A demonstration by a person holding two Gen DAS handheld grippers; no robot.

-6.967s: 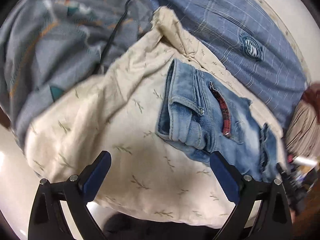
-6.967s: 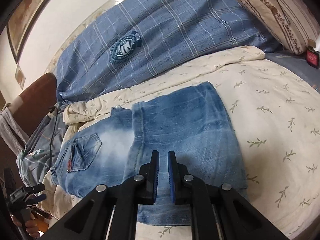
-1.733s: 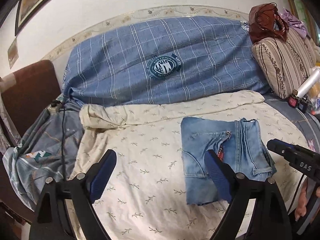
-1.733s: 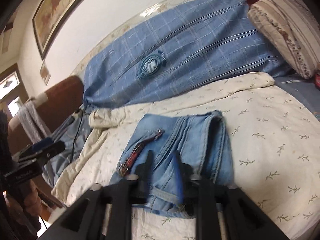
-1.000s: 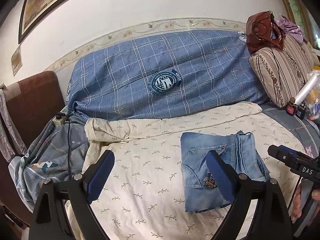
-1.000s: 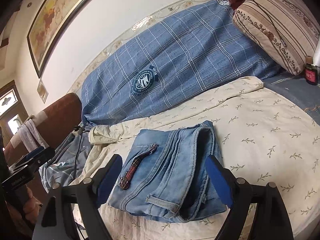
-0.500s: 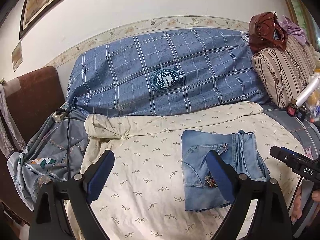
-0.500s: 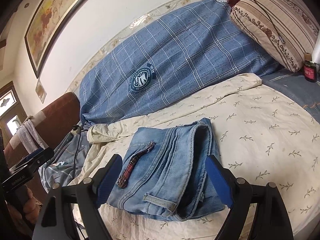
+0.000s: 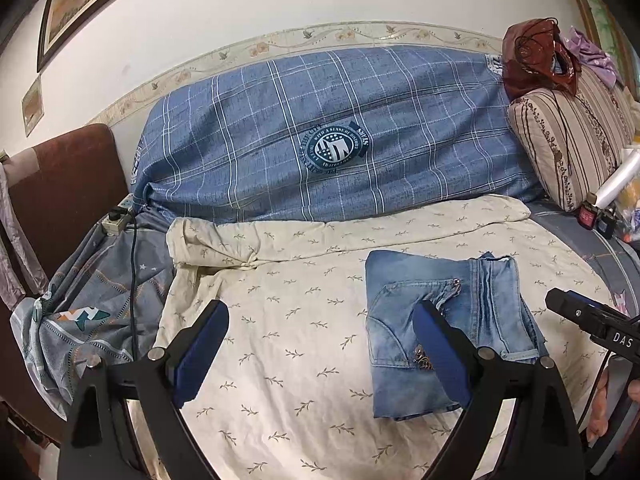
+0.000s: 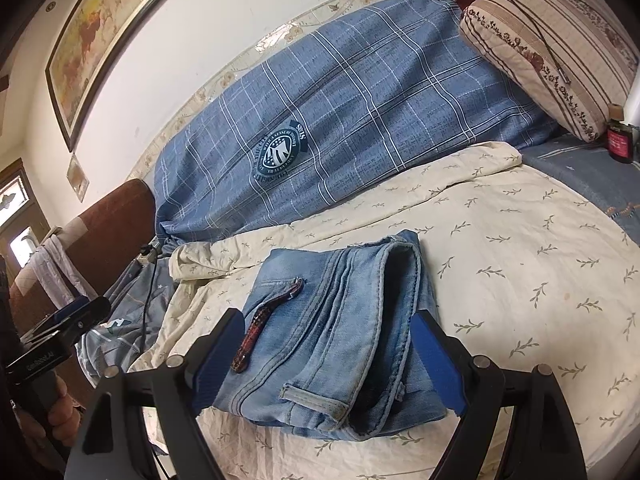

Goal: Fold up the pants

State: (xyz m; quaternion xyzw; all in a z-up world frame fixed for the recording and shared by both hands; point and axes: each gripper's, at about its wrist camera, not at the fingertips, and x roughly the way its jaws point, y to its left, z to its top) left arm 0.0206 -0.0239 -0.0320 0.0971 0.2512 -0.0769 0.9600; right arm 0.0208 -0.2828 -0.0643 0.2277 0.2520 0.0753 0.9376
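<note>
The light blue jeans (image 9: 452, 328) lie folded into a compact rectangle on the cream leaf-print sheet (image 9: 288, 320). In the right wrist view the jeans (image 10: 340, 320) show a red-lined pocket and the waistband facing me. My left gripper (image 9: 320, 352) is open and empty, held above the sheet to the left of the jeans. My right gripper (image 10: 324, 356) is open and empty, just in front of the jeans, jaws wide on either side of the fold. The right gripper's tip (image 9: 592, 320) also shows in the left wrist view.
A blue plaid cover (image 9: 332, 136) lies along the wall behind. A striped pillow (image 9: 572, 136) stands at the right with small bottles (image 10: 620, 136) beside it. A grey patterned sheet, power strip (image 9: 116, 216) and cable lie at the left by a brown headboard (image 9: 60, 184).
Seven seconds ago my right gripper was shut over the spread jeans; since then the jeans were folded compact and it opened and pulled back. In the last second both grippers barely moved.
</note>
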